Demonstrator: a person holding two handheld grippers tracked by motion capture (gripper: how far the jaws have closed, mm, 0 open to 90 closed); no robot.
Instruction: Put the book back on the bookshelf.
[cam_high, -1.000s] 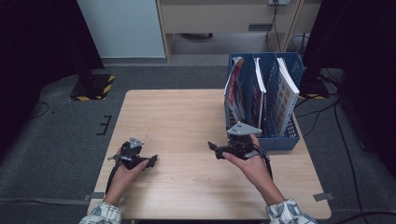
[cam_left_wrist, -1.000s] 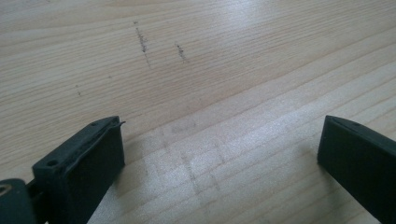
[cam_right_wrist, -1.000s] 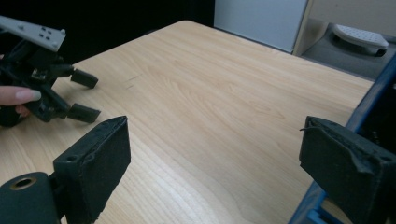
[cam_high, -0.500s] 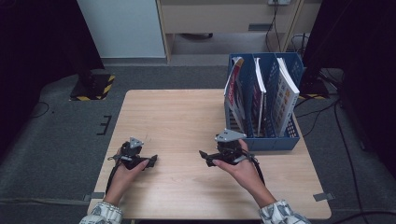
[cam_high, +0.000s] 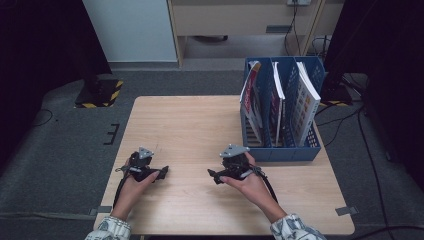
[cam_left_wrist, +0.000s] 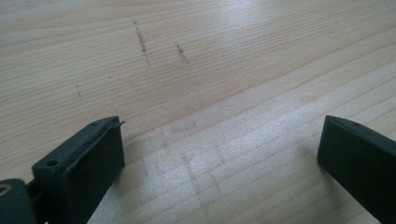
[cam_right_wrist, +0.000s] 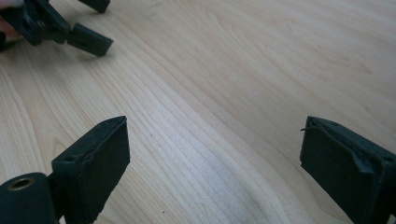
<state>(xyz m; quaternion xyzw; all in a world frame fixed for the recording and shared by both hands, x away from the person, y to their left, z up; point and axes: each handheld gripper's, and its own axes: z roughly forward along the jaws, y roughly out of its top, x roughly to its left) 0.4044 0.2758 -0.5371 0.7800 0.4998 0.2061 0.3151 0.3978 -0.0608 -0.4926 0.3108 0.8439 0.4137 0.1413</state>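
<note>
Books (cam_high: 276, 102) stand upright in the blue slotted rack (cam_high: 280, 151) at the far right of my table (cam_high: 190, 125), three of them leaning slightly in their own compartments, and that rack is the nearest thing to my right gripper (cam_high: 216, 175). From the high view, the right gripper sits low over the wood just in front of the rack's near left corner, apart from it, pointing left toward the middle of the table. In the right gripper view its jaws are spread wide with bare wood between them, pinching nothing. My left gripper (cam_high: 159, 173) rests near the front left edge, well apart from the rack, pointing right so the two tools face each other across open tabletop. Its jaws are also spread wide in the left gripper view, with nothing held; I see a few dark scuff marks (cam_left_wrist: 142, 41) on the grain ahead of them. Between the grippers and the rack I see no obstacle.

Light pine-coloured boards make up the surface. Around the table lies grey carpet (cam_high: 60, 150), with cables (cam_high: 350, 120) trailing at the right, a yellow-and-black striped base (cam_high: 100, 93) at the far left, and a pale cabinet (cam_high: 235, 17) against the back.
</note>
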